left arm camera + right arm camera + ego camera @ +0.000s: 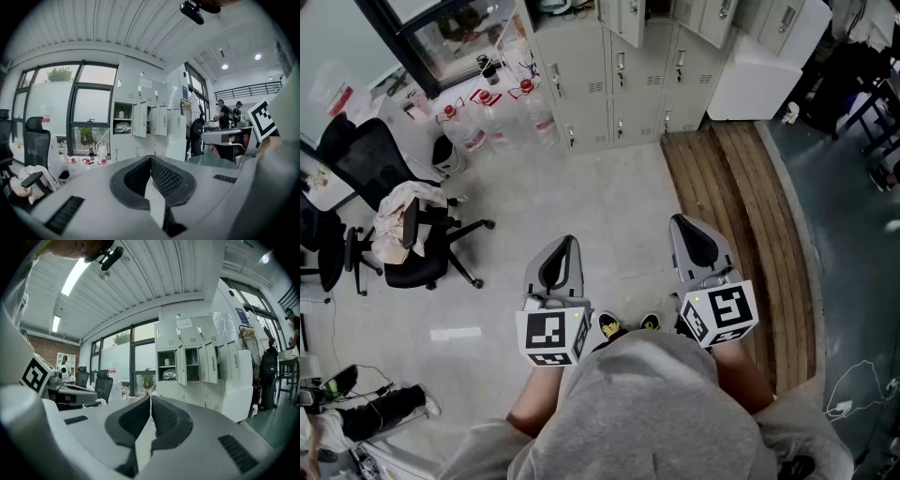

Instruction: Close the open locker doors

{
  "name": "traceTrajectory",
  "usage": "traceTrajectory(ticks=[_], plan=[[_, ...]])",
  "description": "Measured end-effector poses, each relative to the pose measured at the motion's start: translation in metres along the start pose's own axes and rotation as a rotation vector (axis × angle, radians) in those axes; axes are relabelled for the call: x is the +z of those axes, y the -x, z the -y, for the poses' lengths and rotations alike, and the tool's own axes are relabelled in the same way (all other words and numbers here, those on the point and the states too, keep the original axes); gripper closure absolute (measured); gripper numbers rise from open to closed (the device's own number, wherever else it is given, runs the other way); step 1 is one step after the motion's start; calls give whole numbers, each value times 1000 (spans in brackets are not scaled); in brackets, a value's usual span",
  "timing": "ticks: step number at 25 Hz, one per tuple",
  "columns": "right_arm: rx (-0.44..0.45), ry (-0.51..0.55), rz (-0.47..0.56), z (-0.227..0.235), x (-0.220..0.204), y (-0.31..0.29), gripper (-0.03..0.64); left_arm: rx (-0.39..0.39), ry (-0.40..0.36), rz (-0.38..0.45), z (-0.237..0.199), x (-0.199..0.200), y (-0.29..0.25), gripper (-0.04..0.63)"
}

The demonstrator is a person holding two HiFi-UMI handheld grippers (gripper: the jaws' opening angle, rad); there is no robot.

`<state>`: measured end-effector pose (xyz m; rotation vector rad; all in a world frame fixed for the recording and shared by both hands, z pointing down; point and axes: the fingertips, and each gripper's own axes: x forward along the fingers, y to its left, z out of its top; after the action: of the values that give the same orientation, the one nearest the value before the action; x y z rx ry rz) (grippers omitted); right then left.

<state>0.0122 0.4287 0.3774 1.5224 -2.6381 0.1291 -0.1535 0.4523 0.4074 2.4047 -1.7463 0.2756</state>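
Both the left gripper (151, 159) and the right gripper (150, 398) have their jaws pressed together on nothing. The open locker doors (182, 364) are well apart from them, straight ahead across the floor (609, 206) in the upper row of the lockers (581, 84), swung outward with their long edges upright. They sit just right of the right jaws' line, so that gripper looks the handier one.
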Motion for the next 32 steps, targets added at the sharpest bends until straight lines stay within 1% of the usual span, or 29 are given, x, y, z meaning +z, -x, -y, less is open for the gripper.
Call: traceTrajectory(ticks=[5,10,15,20,26,32], plan=[[-8,3,5,-6,2,-6,586,-8,7,6,-9,-1,4,584],[-28,-18,20,-11,7,-16,586,-9,10,8,-23,-1,8,584],[-53,-30,30,-18,8,-20,586,-44,21,19,-30,-1,10,584],[-74,-5,18,-24,7,-23,586,-60,35,14,-36,-6,11,584],[-54,20,22,-27,10,-34,586,-70,78,33,-46,-6,5,584],[-28,37,36,-27,10,-53,586,-63,64,37,-54,-5,-9,584]])
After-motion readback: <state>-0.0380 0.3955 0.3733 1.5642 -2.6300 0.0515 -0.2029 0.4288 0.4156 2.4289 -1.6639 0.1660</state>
